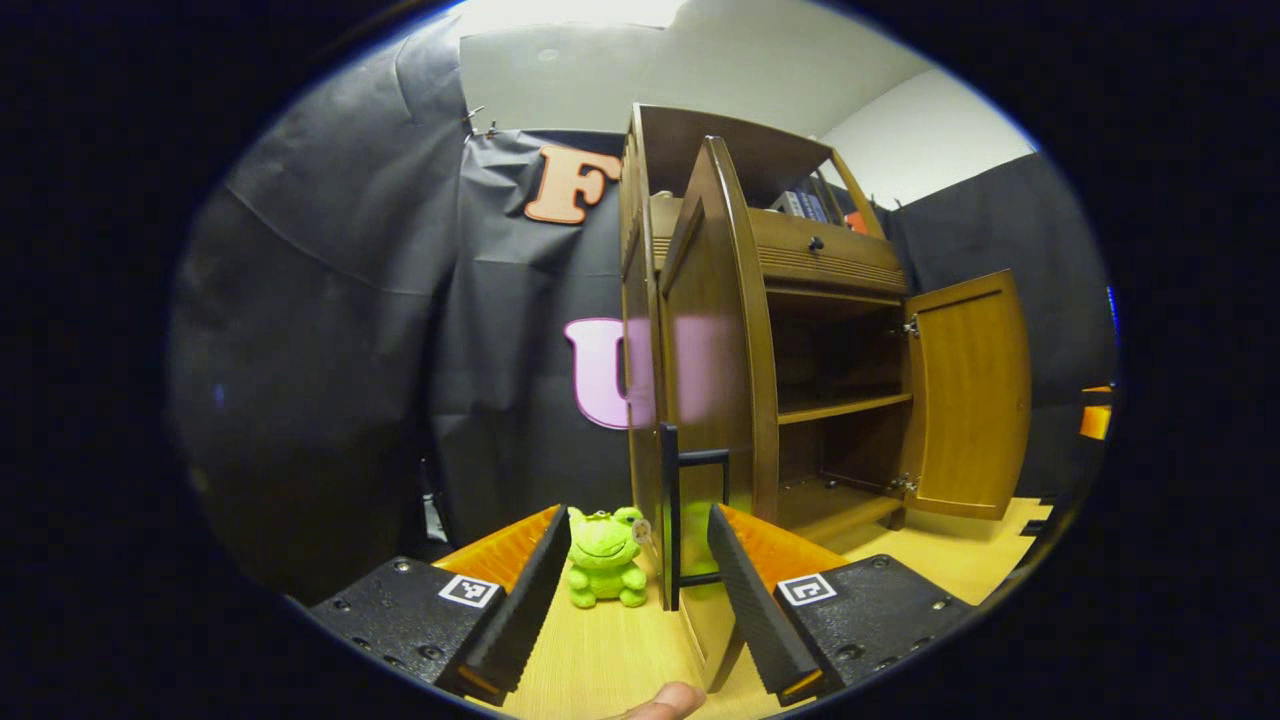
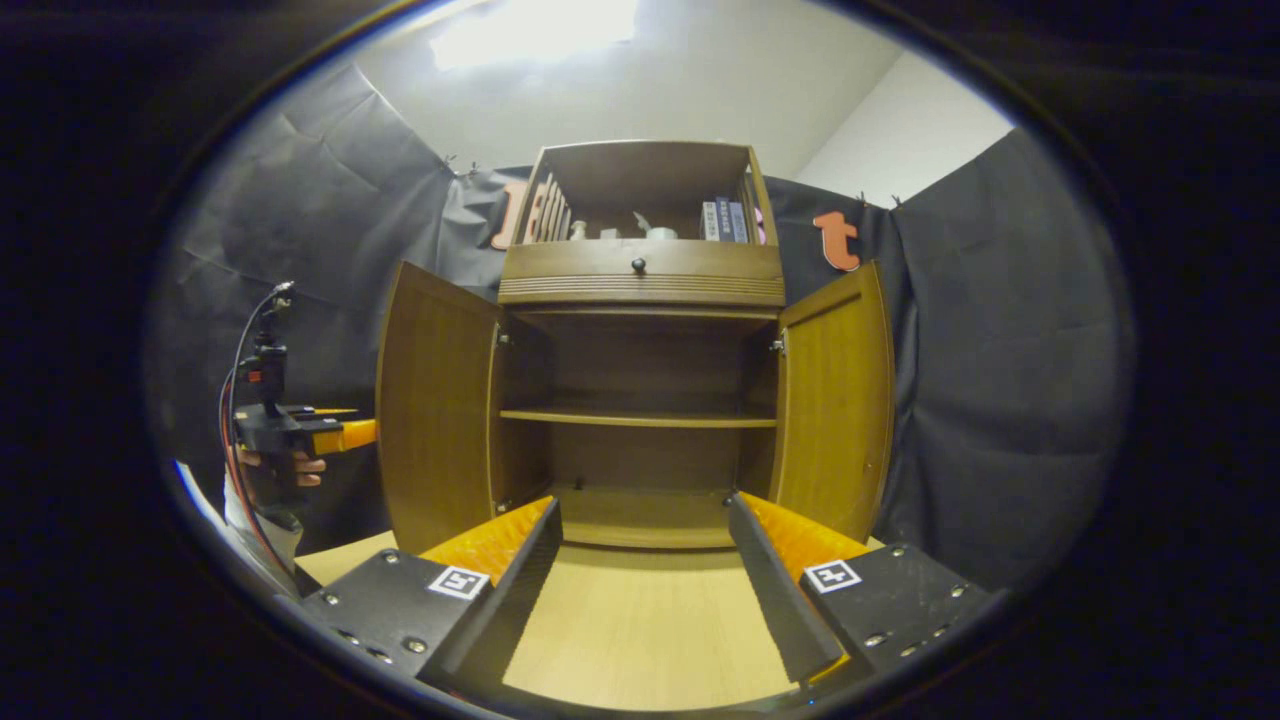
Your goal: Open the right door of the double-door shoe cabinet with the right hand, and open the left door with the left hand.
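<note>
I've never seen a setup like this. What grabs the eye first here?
Probably the wooden shoe cabinet, standing with both doors swung wide and its shelves bare. Next, the bright green plush frog sitting on the table by the left door's dark handle, between the left gripper's open jaws.

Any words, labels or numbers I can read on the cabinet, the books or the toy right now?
No text is readable.
Book spines on the cabinet top shelf: too small to read.
Tag on the green frog toy: too small to read.
Square markers: coded patterns, no words.
</note>
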{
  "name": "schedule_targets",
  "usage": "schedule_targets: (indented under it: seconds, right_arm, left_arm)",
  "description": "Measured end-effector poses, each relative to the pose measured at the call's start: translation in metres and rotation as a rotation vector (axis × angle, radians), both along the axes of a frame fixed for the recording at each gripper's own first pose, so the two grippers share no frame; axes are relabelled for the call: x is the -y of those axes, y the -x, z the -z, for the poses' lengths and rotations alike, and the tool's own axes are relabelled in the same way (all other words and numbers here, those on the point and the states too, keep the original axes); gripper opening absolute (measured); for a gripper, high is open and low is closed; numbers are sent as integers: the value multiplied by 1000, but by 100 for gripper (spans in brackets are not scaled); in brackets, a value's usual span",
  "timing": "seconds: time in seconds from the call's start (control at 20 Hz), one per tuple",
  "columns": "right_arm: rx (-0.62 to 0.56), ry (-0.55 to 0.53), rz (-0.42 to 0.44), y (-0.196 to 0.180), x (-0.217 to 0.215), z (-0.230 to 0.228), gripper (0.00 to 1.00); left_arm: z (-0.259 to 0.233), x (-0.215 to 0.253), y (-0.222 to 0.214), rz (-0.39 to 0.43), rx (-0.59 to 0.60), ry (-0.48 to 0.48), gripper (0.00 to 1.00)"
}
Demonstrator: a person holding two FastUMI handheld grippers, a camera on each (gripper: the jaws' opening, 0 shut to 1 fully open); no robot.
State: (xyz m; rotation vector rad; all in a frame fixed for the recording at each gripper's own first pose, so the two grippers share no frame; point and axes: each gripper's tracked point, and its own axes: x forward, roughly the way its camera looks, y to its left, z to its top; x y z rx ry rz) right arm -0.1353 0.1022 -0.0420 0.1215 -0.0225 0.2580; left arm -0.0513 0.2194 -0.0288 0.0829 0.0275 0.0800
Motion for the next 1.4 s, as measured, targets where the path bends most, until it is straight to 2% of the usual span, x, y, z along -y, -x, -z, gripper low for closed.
schedule_targets:
  seconds: [0.1,0.15,0.25,0.4,0.45,0.5,0.55,0.65,0.7,0.8,0.85,0.9,1.05,1.1,1.15,1.25,1.3,1.35,1.4]
  right_arm:
    - [5,-12,-8,4,4,1,95]
    - [6,-15,-7,4,8,1,99]
    - [8,-19,-2,7,18,2,95]
    - [17,-40,6,12,36,2,95]
    - [20,-49,11,13,42,1,95]
    - [23,-57,16,16,48,0,95]
    - [26,-64,22,18,54,0,94]
    - [34,-78,38,21,68,0,99]
    - [36,-82,45,22,74,0,95]
    - [32,-87,62,23,87,0,99]
    - [31,-84,73,23,93,0,94]
    - [31,-81,82,22,98,-1,99]
    - [43,-63,114,17,110,-8,99]
    - [44,-52,118,13,112,-11,94]
    - [40,-39,119,8,112,-11,98]
    - [29,-9,118,-2,113,-13,94]
    - [28,0,122,-6,116,-15,99]
    - [29,4,124,-10,117,-18,94]
    - [30,3,125,-14,118,-20,94]
  left_arm:
    - [-5,2,6,-68,0,-16,87]
    - [-9,5,9,-97,8,-24,89]
    - [-23,15,15,-138,30,-49,87]
    - [-35,57,24,-81,50,-30,85]
    - [-40,73,27,-60,54,-30,87]
    - [-45,88,30,-45,60,-35,96]
    - [-51,103,31,-31,75,-39,99]
    - [-59,131,32,0,99,-36,97]
    - [-60,147,32,21,108,-29,98]
    - [-61,174,29,63,108,-31,99]
    - [-61,187,26,77,106,-32,99]
    - [-59,193,24,79,103,-27,99]
    - [-53,217,12,86,93,9,97]
    - [-50,225,6,91,84,14,97]
    - [-45,232,1,92,69,23,99]
    - [-39,246,-11,99,54,38,97]
    - [-37,251,-16,100,49,46,99]
    - [-36,257,-22,105,44,60,99]
    - [-36,264,-27,111,37,76,97]
